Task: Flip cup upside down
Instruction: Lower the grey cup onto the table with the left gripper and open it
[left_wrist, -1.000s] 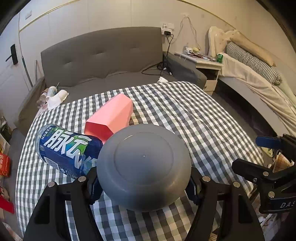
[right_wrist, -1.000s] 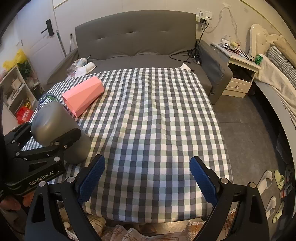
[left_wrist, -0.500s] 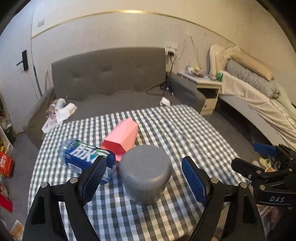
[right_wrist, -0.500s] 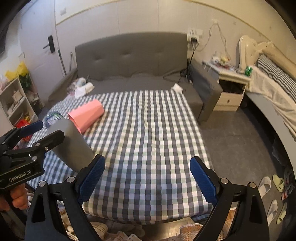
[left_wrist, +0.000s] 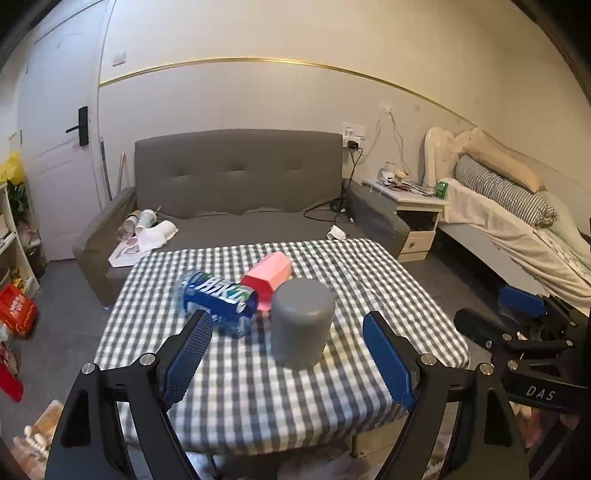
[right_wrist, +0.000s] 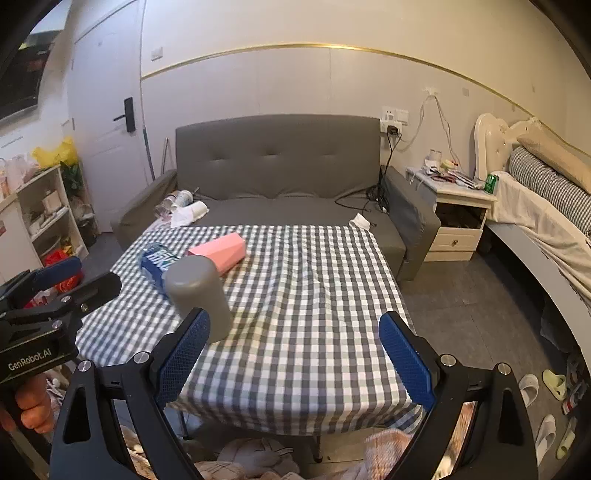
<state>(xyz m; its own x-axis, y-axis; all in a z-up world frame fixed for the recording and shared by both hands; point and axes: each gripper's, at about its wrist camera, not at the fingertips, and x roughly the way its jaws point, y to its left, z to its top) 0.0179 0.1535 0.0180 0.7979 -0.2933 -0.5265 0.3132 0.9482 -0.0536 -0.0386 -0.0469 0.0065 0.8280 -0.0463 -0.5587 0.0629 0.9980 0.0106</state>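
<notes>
The grey cup (left_wrist: 303, 323) is seen base-up on the tabletop (left_wrist: 332, 391), ahead of the wide-spread left gripper (left_wrist: 291, 354); the right gripper (right_wrist: 293, 354) is likewise held wide, bare checked cloth beyond its fingers (right_wrist: 404, 360)

This is a lived-in bedroom-cum-living room of a home: a grey sofa (left_wrist: 236, 192), a bed (left_wrist: 517, 221) beside a cluttered nightstand (left_wrist: 417, 206), a checked-cloth table (left_wrist: 295, 387), and slippers (right_wrist: 543, 435) on the floor.
</notes>
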